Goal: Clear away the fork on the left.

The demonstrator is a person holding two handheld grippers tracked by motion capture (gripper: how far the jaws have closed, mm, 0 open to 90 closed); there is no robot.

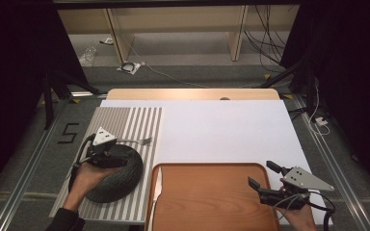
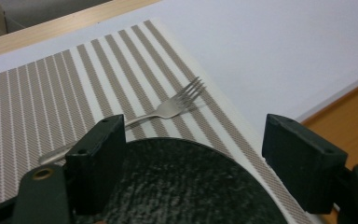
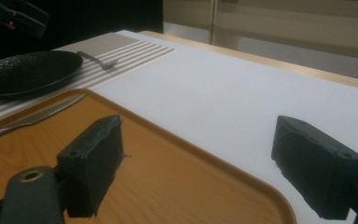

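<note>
A: What colours are there?
B: The plate (image 1: 120,175) is black with a rough speckled texture. The mat (image 1: 130,122) has grey and white stripes.
A: And the rest?
B: The tray (image 1: 212,202) is brown like wood, the fork (image 2: 168,109) is silver, and the table cover (image 1: 226,130) is plain white.

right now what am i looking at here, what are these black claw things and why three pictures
A person sits at a table holding a two-jaw hand tool in each hand: the left gripper and the right gripper. The high view looks down from above; the other two come from cameras riding on each gripper, so you see its black jaws. A black plate and a fork lie on a striped mat; a knife lies in a wooden tray. Both grippers are open, holding nothing.
</note>
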